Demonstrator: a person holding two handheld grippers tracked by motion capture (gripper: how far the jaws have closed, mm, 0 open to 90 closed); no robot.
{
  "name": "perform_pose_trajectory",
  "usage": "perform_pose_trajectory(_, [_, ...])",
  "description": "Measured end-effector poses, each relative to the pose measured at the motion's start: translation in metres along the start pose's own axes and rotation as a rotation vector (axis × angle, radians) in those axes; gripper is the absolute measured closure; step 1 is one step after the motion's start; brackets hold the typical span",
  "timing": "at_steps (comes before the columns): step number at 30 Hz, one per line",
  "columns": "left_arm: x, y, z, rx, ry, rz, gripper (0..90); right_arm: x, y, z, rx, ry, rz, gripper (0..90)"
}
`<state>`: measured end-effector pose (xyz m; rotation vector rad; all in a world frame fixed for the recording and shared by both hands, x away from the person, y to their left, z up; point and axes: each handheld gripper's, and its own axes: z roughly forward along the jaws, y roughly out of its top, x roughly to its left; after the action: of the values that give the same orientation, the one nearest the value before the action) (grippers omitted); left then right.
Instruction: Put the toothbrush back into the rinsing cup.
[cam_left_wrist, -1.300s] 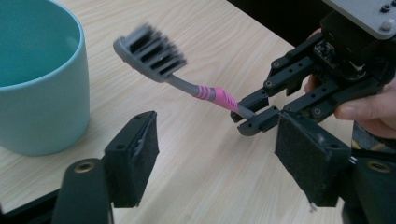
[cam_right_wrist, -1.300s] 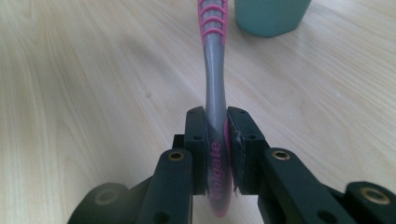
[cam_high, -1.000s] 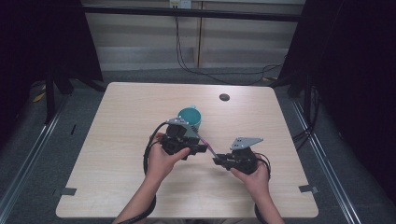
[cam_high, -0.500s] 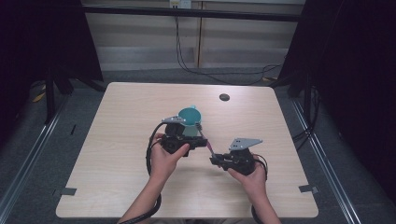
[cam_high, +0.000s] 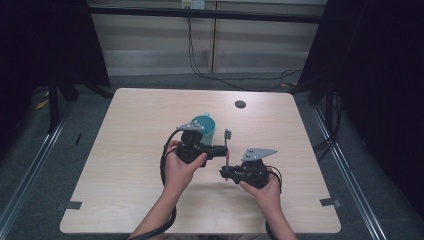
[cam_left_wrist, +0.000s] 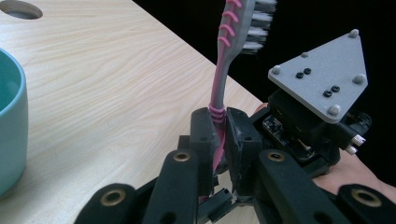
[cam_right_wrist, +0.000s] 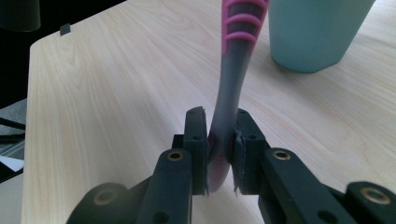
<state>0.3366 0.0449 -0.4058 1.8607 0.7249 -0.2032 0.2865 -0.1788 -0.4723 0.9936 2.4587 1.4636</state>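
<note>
1. A pale wooden tabletop (cam_high: 125, 150) carries the scene, with a small dark round hole (cam_high: 240, 104) near its far edge.
2. Two forearms enter from the near edge, angled inward so the hands meet just right of the middle.
3. The left hand (cam_high: 181, 167) wraps the body of the left claw (cam_high: 226, 150), which points sideways toward the person's right, a grey three-cornered plate on top.
4. The right hand (cam_high: 264, 190) cups the right claw (cam_high: 226, 173) from below and behind; it points toward the person's left, sitting nearer the person than the left claw.
5. A teal cup (cam_high: 205, 126) stands upright on the tabletop just behind the left claw.
6. A pink toothbrush (cam_high: 227, 147) stands roughly upright between the hands, bristle head on top.
7. The left claw has just been closing, and in the left gripper view it clamps the toothbrush handle (cam_left_wrist: 218, 121).
8. In the right gripper view, the right claw (cam_right_wrist: 219, 140) pinches the lower end of the handle (cam_right_wrist: 229, 116), so both grip the same brush.
</note>
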Motion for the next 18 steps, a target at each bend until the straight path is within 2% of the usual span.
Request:
perform_pose_trajectory(3, [0.000, -0.001, 0.000, -0.021, -0.003, -0.008, 82.0, 0.000, 0.000, 0.001, 0.001, 0.005, 0.008, 78.5])
perform_pose_trajectory(5, [0.001, -0.001, 0.001, -0.037, -0.001, -0.005, 73.8, 0.000, 0.001, 0.001, 0.001, 0.006, 0.008, 78.6])
perform_pose_trajectory(7, [0.000, 0.000, 0.001, -0.043, -0.015, -0.004, 72.0, 0.002, 0.002, 0.002, 0.007, 0.003, 0.001, 78.6])
perform_pose_trajectory(8, [-0.001, 0.001, 0.001, -0.037, 0.000, 0.006, 72.2, 0.002, 0.003, 0.003, 0.012, 0.000, -0.005, 78.6])
perform_pose_trajectory(10, [-0.002, 0.002, -0.001, -0.037, 0.001, 0.000, 80.1, 0.003, 0.003, 0.003, 0.004, 0.006, -0.011, 78.5])
perform_pose_trajectory(13, [-0.003, 0.004, -0.002, -0.034, -0.011, -0.010, 81.4, 0.004, 0.004, 0.004, -0.006, 0.018, -0.007, 78.3])
perform_pose_trajectory(16, [-0.004, 0.005, -0.003, -0.046, -0.013, -0.006, 82.5, 0.008, 0.005, 0.007, -0.015, 0.015, -0.048, 75.9])
perform_pose_trajectory(18, [-0.005, 0.007, -0.004, -0.047, -0.008, -0.004, 82.7, 0.011, 0.006, 0.009, -0.008, 0.019, -0.053, 71.8])
